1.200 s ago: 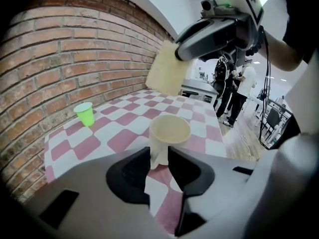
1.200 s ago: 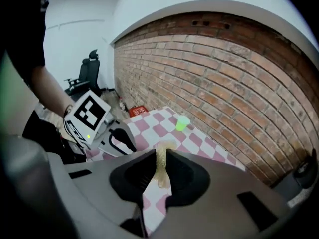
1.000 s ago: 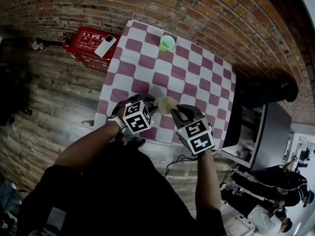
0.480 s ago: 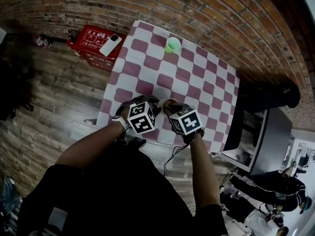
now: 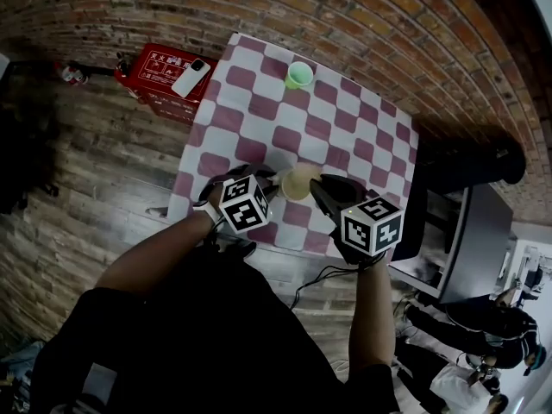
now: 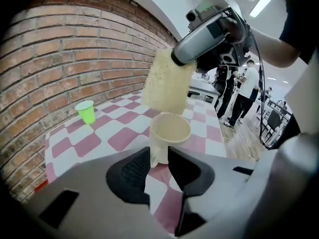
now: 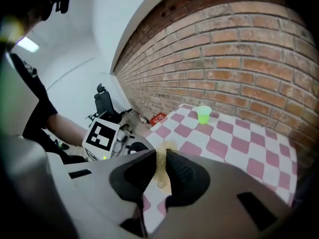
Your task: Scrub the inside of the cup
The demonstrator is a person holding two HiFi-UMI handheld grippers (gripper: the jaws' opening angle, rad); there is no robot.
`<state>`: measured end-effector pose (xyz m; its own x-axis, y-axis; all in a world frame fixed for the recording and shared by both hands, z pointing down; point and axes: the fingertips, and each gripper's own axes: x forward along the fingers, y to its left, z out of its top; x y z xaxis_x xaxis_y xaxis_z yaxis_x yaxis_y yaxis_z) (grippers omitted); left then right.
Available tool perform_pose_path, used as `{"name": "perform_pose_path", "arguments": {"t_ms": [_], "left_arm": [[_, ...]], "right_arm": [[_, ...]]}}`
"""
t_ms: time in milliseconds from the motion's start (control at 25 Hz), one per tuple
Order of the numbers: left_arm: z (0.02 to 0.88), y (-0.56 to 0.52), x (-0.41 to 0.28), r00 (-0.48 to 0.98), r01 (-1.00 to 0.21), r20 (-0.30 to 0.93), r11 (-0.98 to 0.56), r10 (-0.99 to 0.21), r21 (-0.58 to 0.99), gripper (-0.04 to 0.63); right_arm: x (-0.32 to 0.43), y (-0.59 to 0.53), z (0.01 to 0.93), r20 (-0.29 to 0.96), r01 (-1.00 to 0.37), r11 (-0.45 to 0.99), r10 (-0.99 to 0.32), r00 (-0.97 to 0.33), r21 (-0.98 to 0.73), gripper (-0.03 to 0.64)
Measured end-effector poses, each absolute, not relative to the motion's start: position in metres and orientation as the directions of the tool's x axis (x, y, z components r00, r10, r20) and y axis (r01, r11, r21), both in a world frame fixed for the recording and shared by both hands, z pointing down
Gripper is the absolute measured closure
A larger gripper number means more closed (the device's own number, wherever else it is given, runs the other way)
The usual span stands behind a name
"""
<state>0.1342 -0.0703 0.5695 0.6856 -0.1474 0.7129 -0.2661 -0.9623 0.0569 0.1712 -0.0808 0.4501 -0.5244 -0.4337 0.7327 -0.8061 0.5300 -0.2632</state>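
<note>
— Two grippers over the checked table (image 5: 259, 119); the arms hide its near edge. Jaws?
— Left gripper (image 6: 159, 164) is clamped on the cream cup (image 6: 170, 129) at its near side, by the table's front; the jaws hide the cup's base. Right gripper (image 7: 160, 169) pinches a yellow sponge (image 6: 167, 86) just above the cup's mouth. Green cup (image 5: 298, 74) stands well apart.

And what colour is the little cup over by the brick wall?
The little cup is bright green; the left gripper view shows it best.
</note>
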Motion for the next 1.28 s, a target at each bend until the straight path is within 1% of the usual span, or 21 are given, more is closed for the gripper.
{"name": "perform_pose_path", "arguments": {"t_ms": [80,160,280,480,560,640,720,840,1000,1080,1160,1200,1280], "left_arm": [[0.57,-0.07,0.134,0.685,-0.268,0.714,-0.962,-0.147,0.058,0.476],[0.57,-0.07,0.134,0.683,-0.267,0.715,-0.962,-0.147,0.057,0.476],[0.569,-0.068,0.134,0.683,-0.262,0.716,-0.963,-0.144,0.056,0.476],[0.573,-0.063,0.126,0.676,-0.261,0.724,-0.963,-0.137,0.062,0.476],[0.575,-0.061,0.124,0.673,-0.265,0.727,-0.962,-0.133,0.069,0.476],[0.575,-0.061,0.123,0.675,-0.268,0.726,-0.96,-0.132,0.075,0.476],[0.574,-0.062,0.122,0.677,-0.272,0.724,-0.959,-0.133,0.079,0.476],[0.573,-0.064,0.123,0.68,-0.276,0.72,-0.958,-0.135,0.081,0.476],[0.57,-0.064,0.128,0.687,-0.266,0.715,-0.961,-0.13,0.081,0.476],[0.57,-0.064,0.129,0.688,-0.263,0.713,-0.962,-0.131,0.077,0.476],[0.57,-0.064,0.13,0.688,-0.262,0.714,-0.962,-0.13,0.078,0.476],[0.57,-0.064,0.13,0.687,-0.263,0.715,-0.962,-0.129,0.079,0.476],[0.57,-0.065,0.13,0.686,-0.265,0.716,-0.961,-0.128,0.081,0.476]], "right_arm": [[0.175,-0.078,0.452,0.782,-0.784,0.6,-0.408,-0.471,-0.16,0.545],[0.174,-0.073,0.469,0.834,-0.747,0.658,-0.357,-0.421,-0.096,0.545],[0.165,-0.067,0.508,0.875,-0.732,0.675,-0.296,-0.384,-0.093,0.545],[0.158,-0.063,0.568,0.939,-0.699,0.714,-0.216,-0.269,-0.036,0.545],[0.154,-0.064,0.575,0.936,-0.719,0.689,-0.188,-0.299,-0.091,0.545],[0.152,-0.068,0.568,0.906,-0.764,0.614,-0.184,-0.382,-0.197,0.545],[0.154,-0.072,0.553,0.868,-0.799,0.529,-0.211,-0.45,-0.285,0.545],[0.159,-0.074,0.523,0.808,-0.816,0.445,-0.28,-0.519,-0.37,0.545],[0.169,-0.074,0.47,0.68,-0.802,0.357,-0.428,-0.595,-0.478,0.545],[0.179,-0.078,0.442,0.613,-0.81,0.31,-0.535,-0.581,-0.497,0.545],[0.19,-0.079,0.427,0.589,-0.843,0.266,-0.618,-0.521,-0.467,0.545],[0.193,-0.077,0.427,0.596,-0.861,0.251,-0.635,-0.491,-0.442,0.545],[0.193,-0.071,0.445,0.65,-0.893,0.238,-0.618,-0.442,-0.381,0.545]]}}
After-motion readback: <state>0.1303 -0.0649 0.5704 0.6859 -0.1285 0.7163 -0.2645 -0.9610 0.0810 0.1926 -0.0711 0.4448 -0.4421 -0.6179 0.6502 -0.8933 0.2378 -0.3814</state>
